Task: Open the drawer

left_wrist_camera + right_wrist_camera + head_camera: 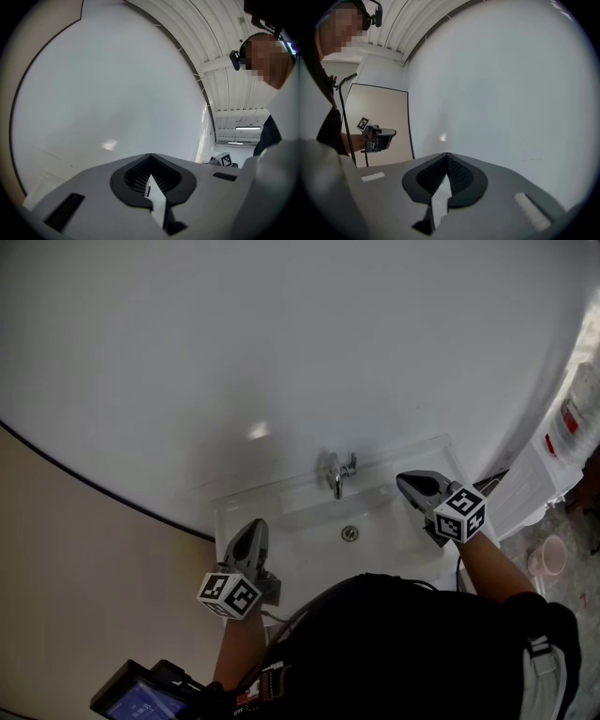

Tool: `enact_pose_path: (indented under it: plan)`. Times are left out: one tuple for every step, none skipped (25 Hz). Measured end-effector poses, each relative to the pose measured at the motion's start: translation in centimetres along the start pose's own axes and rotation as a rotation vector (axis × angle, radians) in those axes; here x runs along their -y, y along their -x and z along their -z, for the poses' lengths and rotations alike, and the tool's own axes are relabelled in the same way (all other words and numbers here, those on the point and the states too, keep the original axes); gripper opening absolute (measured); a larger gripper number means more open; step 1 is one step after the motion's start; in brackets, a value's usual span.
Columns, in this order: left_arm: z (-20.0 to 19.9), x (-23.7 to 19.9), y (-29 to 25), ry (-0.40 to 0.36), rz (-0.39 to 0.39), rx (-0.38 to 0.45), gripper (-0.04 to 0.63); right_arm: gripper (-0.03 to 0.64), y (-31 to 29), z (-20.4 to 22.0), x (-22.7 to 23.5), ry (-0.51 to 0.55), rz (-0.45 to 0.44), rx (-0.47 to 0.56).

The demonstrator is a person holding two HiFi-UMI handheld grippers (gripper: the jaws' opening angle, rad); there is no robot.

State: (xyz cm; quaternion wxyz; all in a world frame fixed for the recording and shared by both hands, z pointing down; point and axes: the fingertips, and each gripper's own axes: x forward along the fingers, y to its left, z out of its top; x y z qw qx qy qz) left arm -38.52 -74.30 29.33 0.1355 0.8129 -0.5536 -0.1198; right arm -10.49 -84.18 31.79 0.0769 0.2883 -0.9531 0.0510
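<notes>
No drawer shows in any view. In the head view my left gripper (254,527) hangs over the left part of a white washbasin (246,513), and my right gripper (406,483) hangs over its right part. Both point level at a bare white wall (281,352). The left gripper (150,156) has its jaws together with nothing between them. The right gripper (446,155) looks the same, jaws together and empty. Each gripper view catches the other gripper off to the side: the right gripper (224,159) and the left gripper (377,136).
A chrome tap (337,474) and a drain (350,533) sit in the basin. A white cabinet (525,488) stands to the right, with a pink bowl (548,557) on the floor by it. A beige panel (84,559) borders the wall at the left.
</notes>
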Motion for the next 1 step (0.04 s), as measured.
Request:
enact_pose_path:
  plan:
    - [0.04,0.01,-0.01,0.001,0.000,0.000,0.000,-0.006,0.00,0.03,-0.01,0.000,-0.001,0.000]
